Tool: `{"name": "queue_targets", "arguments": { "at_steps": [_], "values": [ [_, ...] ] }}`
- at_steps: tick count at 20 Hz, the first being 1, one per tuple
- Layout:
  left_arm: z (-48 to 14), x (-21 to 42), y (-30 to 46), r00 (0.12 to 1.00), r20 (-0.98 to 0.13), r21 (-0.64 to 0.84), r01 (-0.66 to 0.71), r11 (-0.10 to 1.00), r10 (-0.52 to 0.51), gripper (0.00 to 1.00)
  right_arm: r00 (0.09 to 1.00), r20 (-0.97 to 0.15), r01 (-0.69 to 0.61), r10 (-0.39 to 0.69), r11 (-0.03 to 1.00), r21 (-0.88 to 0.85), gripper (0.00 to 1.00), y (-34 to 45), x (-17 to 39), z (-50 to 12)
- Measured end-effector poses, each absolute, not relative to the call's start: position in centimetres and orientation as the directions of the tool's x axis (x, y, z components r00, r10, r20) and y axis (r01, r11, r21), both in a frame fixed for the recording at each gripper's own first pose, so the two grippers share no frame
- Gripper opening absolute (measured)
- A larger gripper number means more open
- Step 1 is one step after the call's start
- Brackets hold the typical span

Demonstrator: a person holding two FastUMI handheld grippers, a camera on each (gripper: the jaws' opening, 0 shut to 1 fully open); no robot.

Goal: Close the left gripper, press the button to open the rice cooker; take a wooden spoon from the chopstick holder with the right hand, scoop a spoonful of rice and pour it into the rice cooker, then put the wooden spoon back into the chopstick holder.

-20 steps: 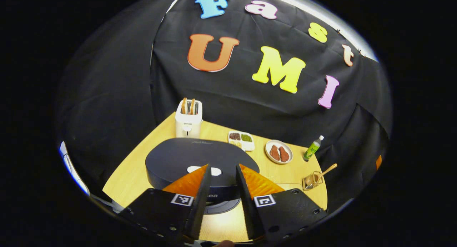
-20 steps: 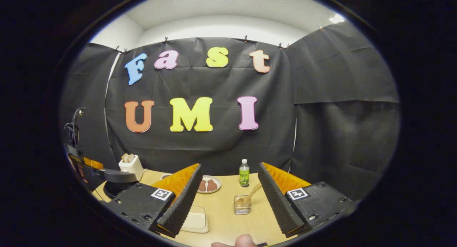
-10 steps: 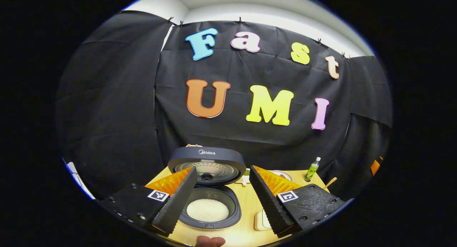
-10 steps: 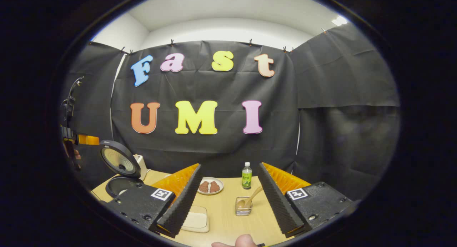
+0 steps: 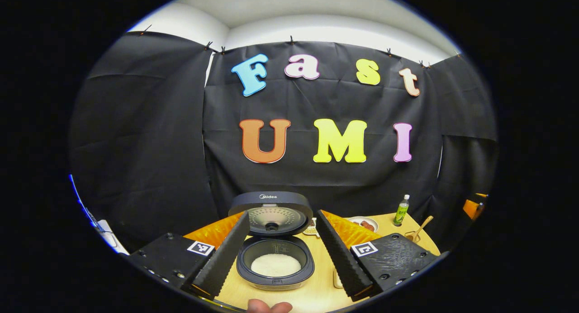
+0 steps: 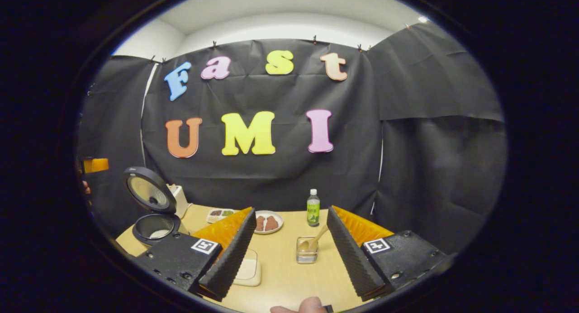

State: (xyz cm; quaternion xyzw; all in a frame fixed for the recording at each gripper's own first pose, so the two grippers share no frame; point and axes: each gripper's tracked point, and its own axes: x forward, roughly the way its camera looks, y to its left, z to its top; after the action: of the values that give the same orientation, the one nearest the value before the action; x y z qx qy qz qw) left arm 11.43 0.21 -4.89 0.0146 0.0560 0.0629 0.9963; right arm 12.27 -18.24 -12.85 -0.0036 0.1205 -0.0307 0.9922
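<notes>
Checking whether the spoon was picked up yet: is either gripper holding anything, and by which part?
Nothing is held. Both the left gripper and right gripper are open; the spoon sits in its holder.

My worktop (image 6: 280,272) is pale wood with a smooth, matt face. The rice cooker (image 5: 276,254) has a dark, matt plastic shell; the underside of its raised lid (image 5: 273,218) is dull grey metal dotted with small holes. The chopstick holder (image 6: 307,251) looks like thin shiny wire, and the wooden spoon (image 6: 315,241) in it is light, unvarnished wood. Near the worktop's far edge, the bottle (image 6: 312,208) is clear glossy plastic and the plate (image 6: 268,223) is smooth and white. On my right tool (image 6: 289,254) the fingers (image 6: 348,249) carry ribbed, matt pads.
</notes>
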Motion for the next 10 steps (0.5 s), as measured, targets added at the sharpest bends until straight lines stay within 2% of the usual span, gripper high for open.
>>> {"name": "queue_targets", "arguments": {
  "at_steps": [5,10],
  "values": [
    [-4.4,11.5,-2.5,0.989,-0.075,0.008,-0.128,0.992,0.129,0.95,0.949,-0.301,0.098,-0.091,0.995,0.009,1.0,-22.2,15.9,-17.4],
    [-5.5,13.0,-4.9,0.985,-0.113,0.021,-0.129,0.991,0.13,0.95,0.91,-0.409,0.094,-0.062,0.994,0.06,1.0,-25.4,21.3,-24.2]
  ]
}}
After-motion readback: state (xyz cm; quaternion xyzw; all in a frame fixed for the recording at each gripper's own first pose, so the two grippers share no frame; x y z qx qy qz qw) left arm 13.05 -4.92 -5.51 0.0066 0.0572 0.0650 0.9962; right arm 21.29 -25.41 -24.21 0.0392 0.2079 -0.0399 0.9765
